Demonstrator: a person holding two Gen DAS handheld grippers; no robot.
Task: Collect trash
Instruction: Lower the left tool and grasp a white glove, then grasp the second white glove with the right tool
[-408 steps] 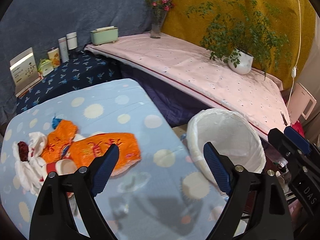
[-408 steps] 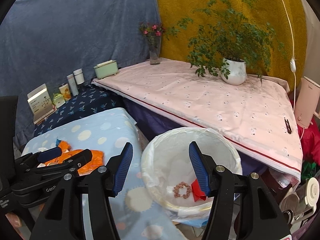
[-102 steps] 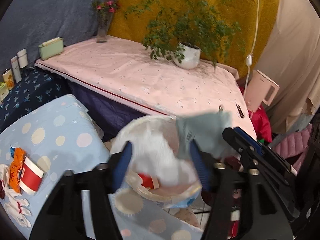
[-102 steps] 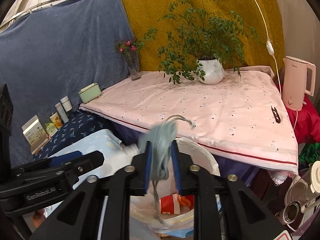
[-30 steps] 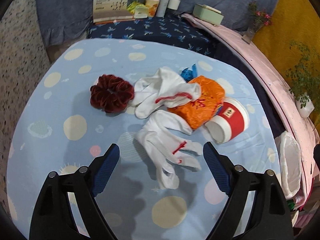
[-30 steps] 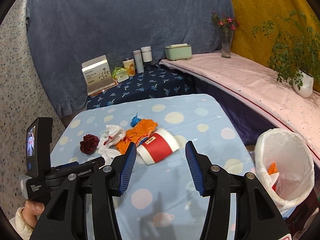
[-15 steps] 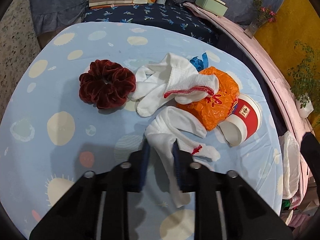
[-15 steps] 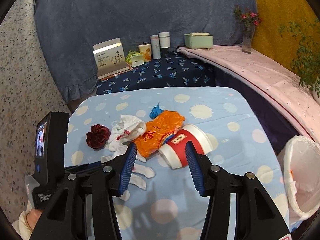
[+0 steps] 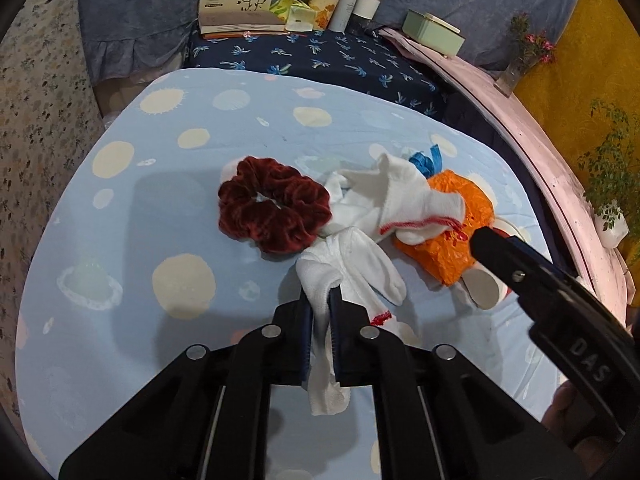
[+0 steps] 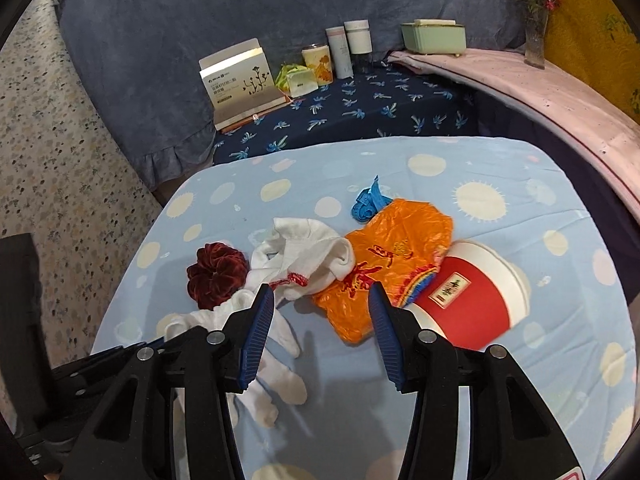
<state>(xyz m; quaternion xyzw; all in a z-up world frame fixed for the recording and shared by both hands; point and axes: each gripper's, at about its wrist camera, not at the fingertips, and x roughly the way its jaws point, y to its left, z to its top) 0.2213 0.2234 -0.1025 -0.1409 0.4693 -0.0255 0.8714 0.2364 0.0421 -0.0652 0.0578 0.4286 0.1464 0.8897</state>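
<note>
On the blue spotted tablecloth (image 9: 180, 168) lies a heap of trash. My left gripper (image 9: 320, 312) is closing, its pads pressed on the near white glove (image 9: 352, 264), whose cuff hangs between the fingers. Behind it lie a dark red scrunchie (image 9: 272, 212), a second white glove (image 9: 400, 200), an orange plastic bag (image 9: 452, 240) and a blue scrap (image 9: 426, 160). My right gripper (image 10: 320, 292) hovers open over the edge of the orange bag (image 10: 396, 256), its jaws narrowing slightly with nothing pinched. A red and white paper cup (image 10: 468, 292) lies on its side to its right.
A cardboard box (image 10: 240, 76), jars, bottles (image 10: 340, 52) and a green box (image 10: 434, 36) stand on the dark blue patterned shelf behind. A pink-covered table (image 10: 560, 96) with a flower vase (image 10: 534, 40) runs along the right. Speckled floor (image 10: 60, 160) lies left of the table.
My left gripper moved forward and shut on the near white glove. My right gripper swung in and down over the orange bag and cup, and the bin left its view.
</note>
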